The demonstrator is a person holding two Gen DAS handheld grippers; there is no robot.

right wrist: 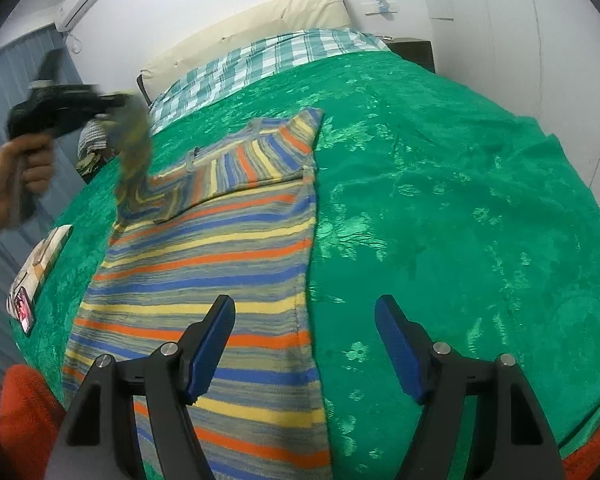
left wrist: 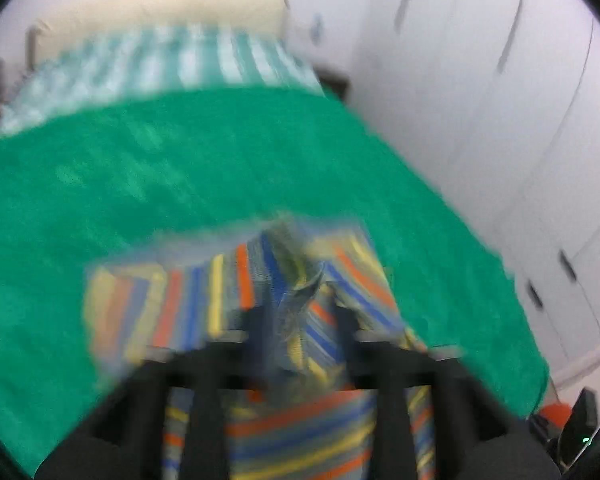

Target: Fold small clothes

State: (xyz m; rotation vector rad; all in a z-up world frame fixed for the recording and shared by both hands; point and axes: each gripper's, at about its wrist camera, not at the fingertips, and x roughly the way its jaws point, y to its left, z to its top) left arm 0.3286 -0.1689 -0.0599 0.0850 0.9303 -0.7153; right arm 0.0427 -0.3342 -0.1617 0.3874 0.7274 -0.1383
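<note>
A striped sweater (right wrist: 204,272) in orange, blue, yellow and grey lies on the green bedspread (right wrist: 440,200), its right side folded over with a straight edge. My left gripper (left wrist: 300,320) is shut on a bunch of the sweater's left sleeve (left wrist: 300,304) and holds it lifted; the view is blurred by motion. It also shows in the right wrist view (right wrist: 120,106), raised at the far left with the sleeve (right wrist: 134,152) hanging from it. My right gripper (right wrist: 304,344) is open and empty above the sweater's lower right edge.
A checked pillow (right wrist: 268,60) and a cream headboard (right wrist: 240,20) stand at the far end of the bed. A phone (right wrist: 25,307) and a booklet (right wrist: 44,256) lie at the left edge. White wardrobe doors (left wrist: 500,100) line the right side. Orange cloth (right wrist: 24,420) lies below.
</note>
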